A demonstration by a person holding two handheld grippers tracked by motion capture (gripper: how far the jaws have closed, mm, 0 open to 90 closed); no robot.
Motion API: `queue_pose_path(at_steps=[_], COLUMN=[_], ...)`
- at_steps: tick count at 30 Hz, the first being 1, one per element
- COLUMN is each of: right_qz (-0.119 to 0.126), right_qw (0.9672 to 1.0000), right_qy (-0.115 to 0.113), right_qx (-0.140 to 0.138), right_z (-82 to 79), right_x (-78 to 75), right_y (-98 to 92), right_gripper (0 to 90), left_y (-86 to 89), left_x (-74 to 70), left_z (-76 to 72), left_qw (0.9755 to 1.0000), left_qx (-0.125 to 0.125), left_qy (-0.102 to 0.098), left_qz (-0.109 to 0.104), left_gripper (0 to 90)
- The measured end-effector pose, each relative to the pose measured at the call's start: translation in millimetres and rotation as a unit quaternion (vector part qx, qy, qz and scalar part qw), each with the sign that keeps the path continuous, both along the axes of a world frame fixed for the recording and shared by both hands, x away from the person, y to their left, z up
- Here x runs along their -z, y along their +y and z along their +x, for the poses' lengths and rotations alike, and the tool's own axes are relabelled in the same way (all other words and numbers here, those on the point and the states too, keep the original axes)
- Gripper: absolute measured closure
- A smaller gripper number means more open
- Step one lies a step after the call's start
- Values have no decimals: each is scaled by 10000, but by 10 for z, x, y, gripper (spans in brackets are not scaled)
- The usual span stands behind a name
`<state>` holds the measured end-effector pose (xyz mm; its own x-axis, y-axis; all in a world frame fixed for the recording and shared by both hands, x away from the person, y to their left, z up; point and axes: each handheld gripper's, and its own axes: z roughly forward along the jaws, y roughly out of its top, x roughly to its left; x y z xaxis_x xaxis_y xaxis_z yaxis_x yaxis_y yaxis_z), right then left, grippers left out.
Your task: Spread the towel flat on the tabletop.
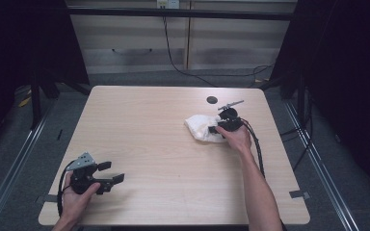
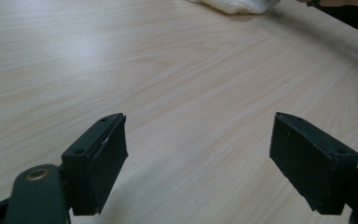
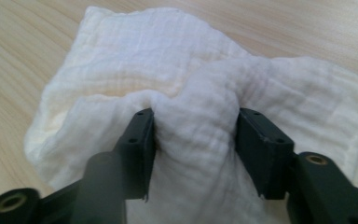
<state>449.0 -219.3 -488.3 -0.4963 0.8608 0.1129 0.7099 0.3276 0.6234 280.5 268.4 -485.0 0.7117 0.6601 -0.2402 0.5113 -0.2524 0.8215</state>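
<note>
Black jaws of the right gripper [image 3: 193,149] pressed against a raised fold of white cloth [image 3: 168,84], pinching it from both sides. Cloth bunched on the far right part of the wooden table [image 1: 164,144], near a small dark hole [image 1: 212,100]. Left gripper [image 1: 110,173] at the near left corner, held in the left hand [image 1: 77,195], jaws spread wide over bare wood, grasping nothing.
</note>
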Motion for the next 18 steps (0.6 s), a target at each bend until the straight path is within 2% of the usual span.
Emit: queue_pose_path(at_steps=[5, 8, 12, 14, 16, 17, 18], right_qz=[-162, -87, 14, 160, 162, 301, 294], right_qw=[9999, 10000, 9999, 9997, 9996, 9991, 9990], right_qy=[27, 24, 36, 59, 21, -9, -26], right_qx=[-53, 11, -95, -177, -228, -307, -326], right_z=[-37, -72, -135, -225, -246, -333, -364], right_x=[6, 15, 19, 30, 33, 50, 52], right_y=[39, 43, 58, 81, 88, 121, 129], right_gripper=[751, 779, 785, 785, 785, 785, 785], left_y=[-17, -18, -19, -24, -31, -44, -44], left_x=[8, 7, 7, 8, 2, -7, -7], left_z=[16, 11, 13, 15, 9, 1, 1], left_qw=[9999, 9999, 9999, 9999, 9999, 9998, 9998], left_qx=[104, 104, 103, 99, 115, 184, 184], left_qy=[63, 60, 59, 70, 62, 32, 32], left_qz=[-27, -18, -12, -8, -24, 11, 11], left_gripper=[186, 186, 186, 186, 186, 186, 186])
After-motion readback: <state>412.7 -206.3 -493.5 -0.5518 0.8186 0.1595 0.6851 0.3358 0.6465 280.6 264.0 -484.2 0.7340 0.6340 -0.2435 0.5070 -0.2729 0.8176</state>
